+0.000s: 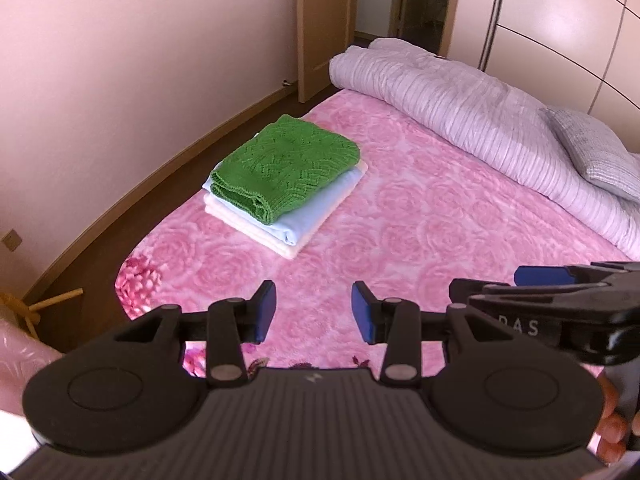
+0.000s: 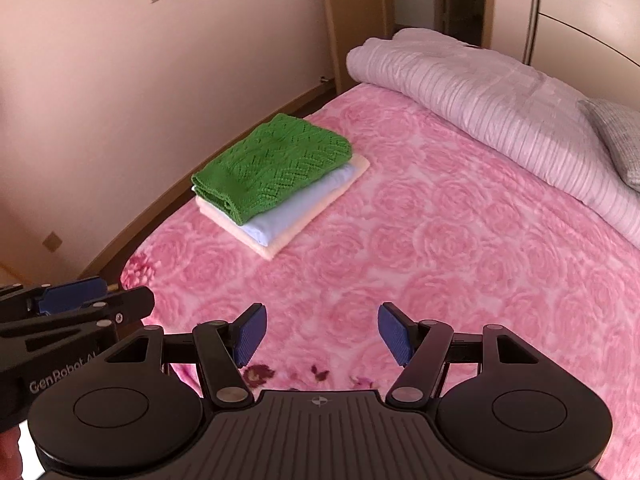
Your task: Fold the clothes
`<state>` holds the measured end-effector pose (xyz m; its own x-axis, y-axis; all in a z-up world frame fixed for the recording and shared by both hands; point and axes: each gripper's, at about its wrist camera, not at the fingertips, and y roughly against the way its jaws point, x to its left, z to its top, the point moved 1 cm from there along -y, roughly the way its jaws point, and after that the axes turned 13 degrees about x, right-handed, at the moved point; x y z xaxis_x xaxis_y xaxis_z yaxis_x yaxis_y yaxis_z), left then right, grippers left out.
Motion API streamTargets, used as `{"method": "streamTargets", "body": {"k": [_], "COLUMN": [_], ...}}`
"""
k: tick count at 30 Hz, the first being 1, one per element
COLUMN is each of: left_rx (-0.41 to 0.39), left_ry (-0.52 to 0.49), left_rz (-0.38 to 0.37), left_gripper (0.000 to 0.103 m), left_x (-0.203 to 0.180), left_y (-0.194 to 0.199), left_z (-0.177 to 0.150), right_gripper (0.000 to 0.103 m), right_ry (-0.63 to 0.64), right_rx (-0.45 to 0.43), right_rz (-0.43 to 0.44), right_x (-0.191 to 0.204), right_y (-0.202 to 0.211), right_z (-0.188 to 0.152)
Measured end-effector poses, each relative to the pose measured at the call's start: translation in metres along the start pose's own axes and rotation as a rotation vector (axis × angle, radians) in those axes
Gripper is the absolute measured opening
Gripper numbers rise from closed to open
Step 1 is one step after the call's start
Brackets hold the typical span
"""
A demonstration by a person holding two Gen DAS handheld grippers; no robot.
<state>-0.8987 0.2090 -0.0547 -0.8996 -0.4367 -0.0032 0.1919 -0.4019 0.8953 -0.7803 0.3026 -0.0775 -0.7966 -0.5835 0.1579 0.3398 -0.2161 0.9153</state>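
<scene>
A stack of three folded clothes lies near the left edge of the bed: a green knit sweater on top, a light blue garment under it, a cream one at the bottom. My left gripper hovers open and empty over the pink bedspread, well short of the stack. My right gripper is open and empty too, beside the left one, which shows at the left edge of the right wrist view. The right gripper's fingers show at the right of the left wrist view.
The pink rose-patterned bedspread covers the bed. A rolled lilac quilt and a grey pillow lie along the far right. A wall, dark floor strip and wooden door are to the left.
</scene>
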Motion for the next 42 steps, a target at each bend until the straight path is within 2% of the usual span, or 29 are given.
{"method": "streamTargets", "body": {"k": [8,21,33,42], "left_rx": [0.007,0.026,0.066,0.059], "left_ry": [0.083,0.177,0.197,0.213], "left_rz": [0.047,0.085,0.124,0.123], "left_gripper": [0.037,0.037,0.037,0.037], "left_x": [-0.013,-0.025,-0.047,-0.059], "left_y": [-0.004,-0.028,-0.05,-0.059], "left_z": [-0.007,0.005,0.023,0.038], "right_gripper": [0.066,0.066,0.066,0.066], "right_ry": [0.061,0.133,0.176,0.184], "right_rx": [0.028,0.08,0.118,0.127], "right_rz": [0.03,0.047,0.07,0.081], "right_x": [-0.016,-0.039,-0.056,-0.069], "right_y": [-0.011,-0.038,-0.066,-0.075], "right_z": [0.009,0.034,0.056,0.075]}}
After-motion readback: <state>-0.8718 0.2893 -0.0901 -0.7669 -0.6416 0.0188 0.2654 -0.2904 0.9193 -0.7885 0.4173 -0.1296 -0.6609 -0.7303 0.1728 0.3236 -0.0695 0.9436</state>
